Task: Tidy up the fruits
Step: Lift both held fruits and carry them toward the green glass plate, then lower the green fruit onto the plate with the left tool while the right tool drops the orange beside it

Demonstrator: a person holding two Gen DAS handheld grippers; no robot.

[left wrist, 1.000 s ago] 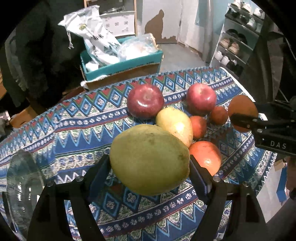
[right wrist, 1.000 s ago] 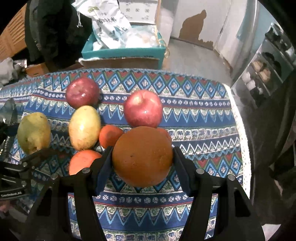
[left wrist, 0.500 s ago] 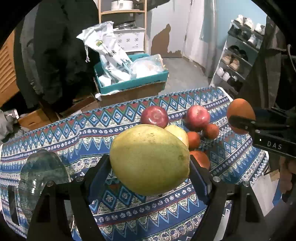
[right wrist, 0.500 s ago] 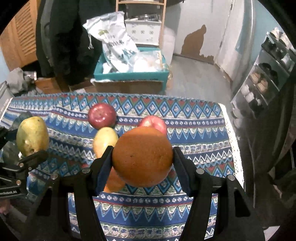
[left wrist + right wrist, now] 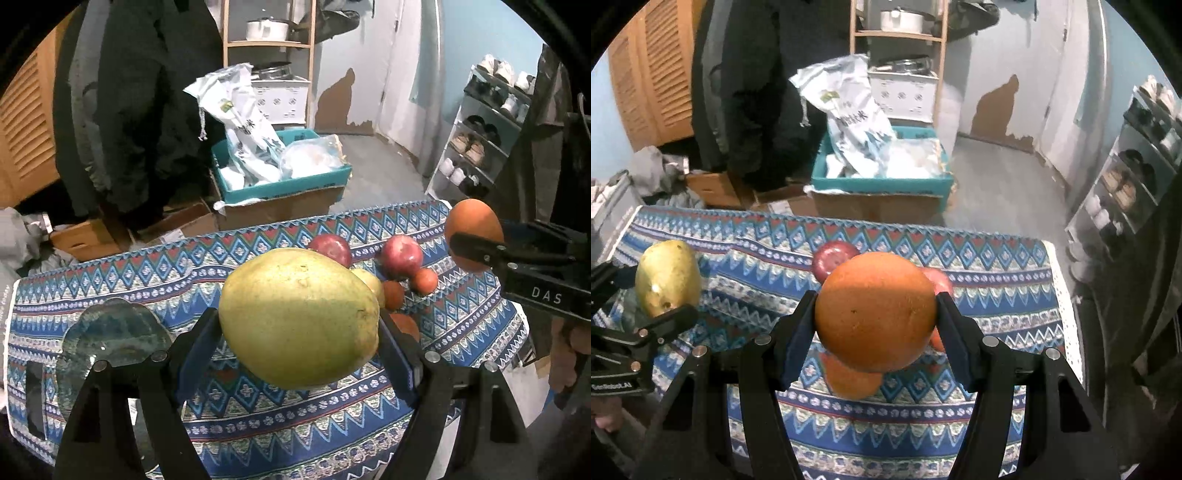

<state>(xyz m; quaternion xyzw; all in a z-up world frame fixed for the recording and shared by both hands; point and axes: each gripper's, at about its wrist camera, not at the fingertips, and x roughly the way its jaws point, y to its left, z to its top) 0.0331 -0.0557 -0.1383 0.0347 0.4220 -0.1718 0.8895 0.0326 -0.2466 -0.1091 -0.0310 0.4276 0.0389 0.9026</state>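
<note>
My left gripper (image 5: 297,325) is shut on a large yellow-green pear (image 5: 299,317) and holds it high above the patterned tablecloth (image 5: 147,273). My right gripper (image 5: 875,314) is shut on a big orange (image 5: 875,310), also held well above the table. Each shows in the other's view: the orange (image 5: 474,229) at the right, the pear (image 5: 666,277) at the left. On the cloth lie two red apples (image 5: 400,256) (image 5: 332,249), a yellow fruit (image 5: 369,282), small tangerines (image 5: 424,280) and another orange (image 5: 849,380), partly hidden behind the held fruit.
A clear glass plate (image 5: 110,332) lies on the left of the table. Beyond the far edge stand a teal box with bags (image 5: 280,173) on a cardboard box, a dark coat, a wooden shelf and a shoe rack (image 5: 480,147) at the right.
Both grippers have risen and drawn back from the table with their fruit. The fruit on the cloth looks smaller and farther, and more of the room shows.
</note>
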